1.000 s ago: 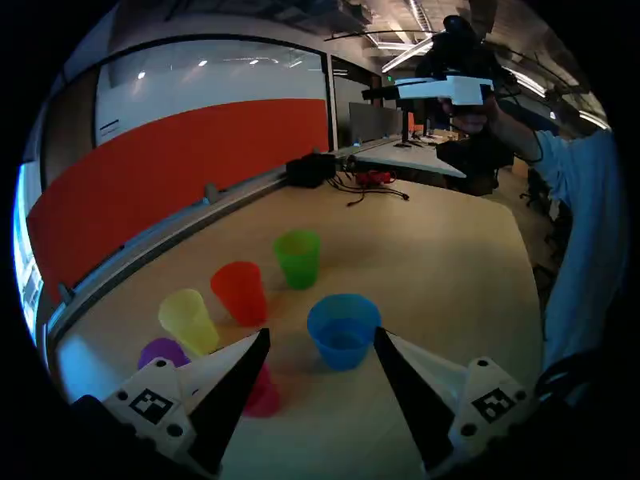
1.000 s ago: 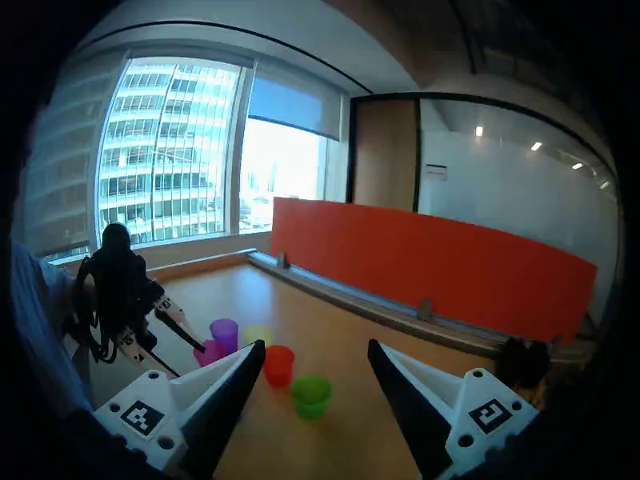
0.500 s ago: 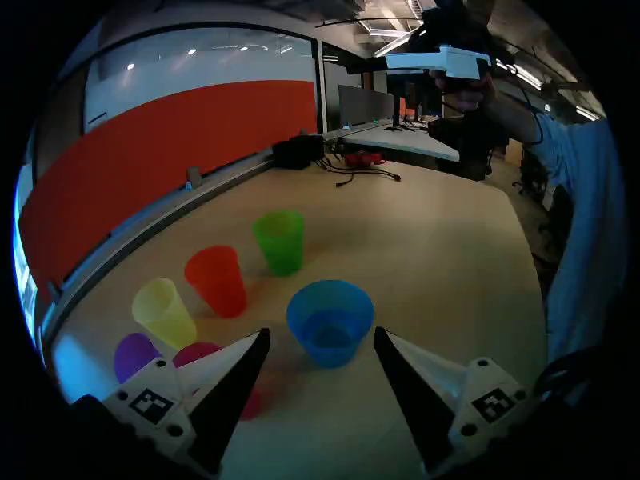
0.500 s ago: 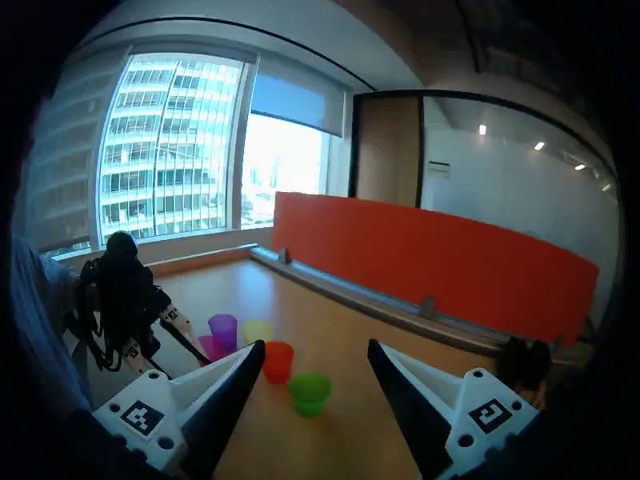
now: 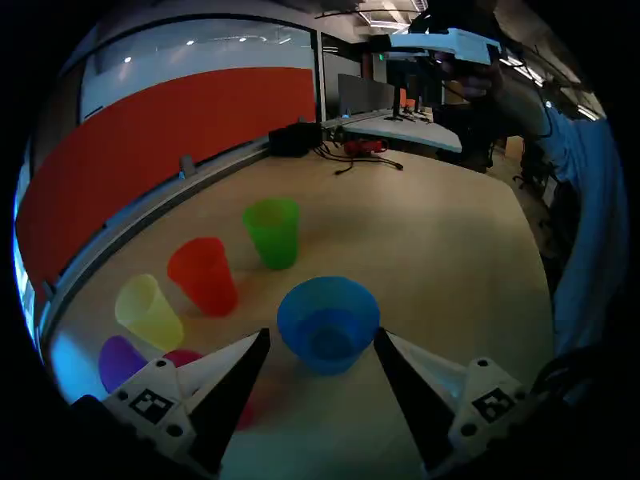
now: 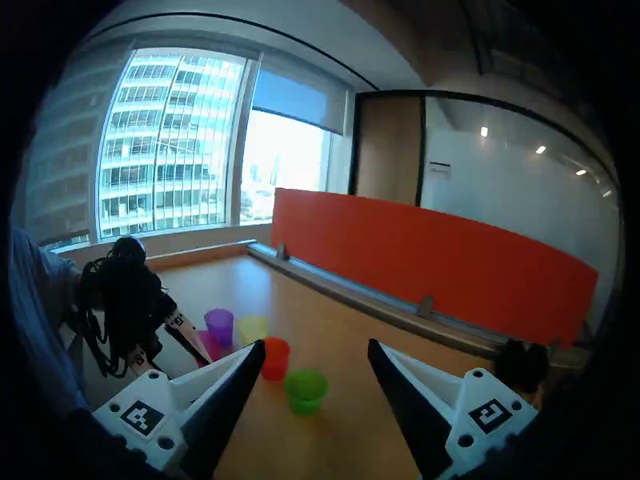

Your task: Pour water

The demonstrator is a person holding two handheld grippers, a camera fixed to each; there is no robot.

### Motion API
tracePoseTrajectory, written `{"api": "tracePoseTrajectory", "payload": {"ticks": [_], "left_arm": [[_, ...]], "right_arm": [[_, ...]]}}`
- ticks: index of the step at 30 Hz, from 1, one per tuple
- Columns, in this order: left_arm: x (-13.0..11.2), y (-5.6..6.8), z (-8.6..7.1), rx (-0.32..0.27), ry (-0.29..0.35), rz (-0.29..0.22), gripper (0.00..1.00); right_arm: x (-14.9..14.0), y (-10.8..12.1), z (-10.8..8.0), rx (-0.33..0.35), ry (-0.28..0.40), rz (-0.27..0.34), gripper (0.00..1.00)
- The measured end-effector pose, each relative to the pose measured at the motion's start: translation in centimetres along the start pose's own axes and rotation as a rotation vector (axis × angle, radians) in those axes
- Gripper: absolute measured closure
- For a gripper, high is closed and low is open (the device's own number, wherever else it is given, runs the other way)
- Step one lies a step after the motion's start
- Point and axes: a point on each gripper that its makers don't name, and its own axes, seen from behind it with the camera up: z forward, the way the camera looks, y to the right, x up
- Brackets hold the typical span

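Standing just ahead of the left gripper (image 5: pixel 320 330), the blue cup (image 5: pixel 328 316) is the nearest thing on the bench (image 5: pixel 448 248). It lies straight forward, in the gap between the two fingertips. The fingers are spread wide and I see no contact with the cup wall on either side, so this gripper is open and holds nothing. The cup is upright with its mouth up, so its long axis is vertical and the fingers come to it from the side. I judge that a short forward push and then a closing would take it. Its inside looks darker near the bottom, but I cannot tell if there is water.

Behind the near finger sit a pink cup (image 5: pixel 182 357) and a purple cup (image 5: pixel 117 362), then a yellow cup (image 5: pixel 147 310), a red cup (image 5: pixel 202 274) and a green cup (image 5: pixel 273 232), each one farther away along a line. Farthest, a hand (image 5: pixel 472 76) holds the right gripper (image 5: pixel 384 48) high above the bench, well apart from all cups, so the left gripper is clearly the nearer one.

From the right gripper view, this right gripper is also open and empty, and it looks down on the coloured row from the opposite end, with the left gripper beside the purple cup. The left gripper view gives the mouth of the blue cup from close by.
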Motion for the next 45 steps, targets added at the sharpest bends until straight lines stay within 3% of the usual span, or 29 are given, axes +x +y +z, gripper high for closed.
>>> {"api": "tracePoseTrajectory", "payload": {"ticks": [23, 28, 45], "left_arm": [[0.0, 0.3, 2.7, -0.011, 0.0, -0.048, 0.04], [-0.1, 0.5, 2.8, -0.013, 0.0, -0.055, 0.12], [0.4, 0.8, 1.9, -0.016, 0.026, -0.059, 0.13]], "right_arm": [[-0.3, 0.7, 0.1, -0.013, 0.002, 0.006, 0.01], [-0.4, 0.8, 0.1, -0.016, 0.004, 0.006, 0.01], [-1.4, 1.1, 0.2, -0.012, -0.019, 0.007, 0.01]]}}
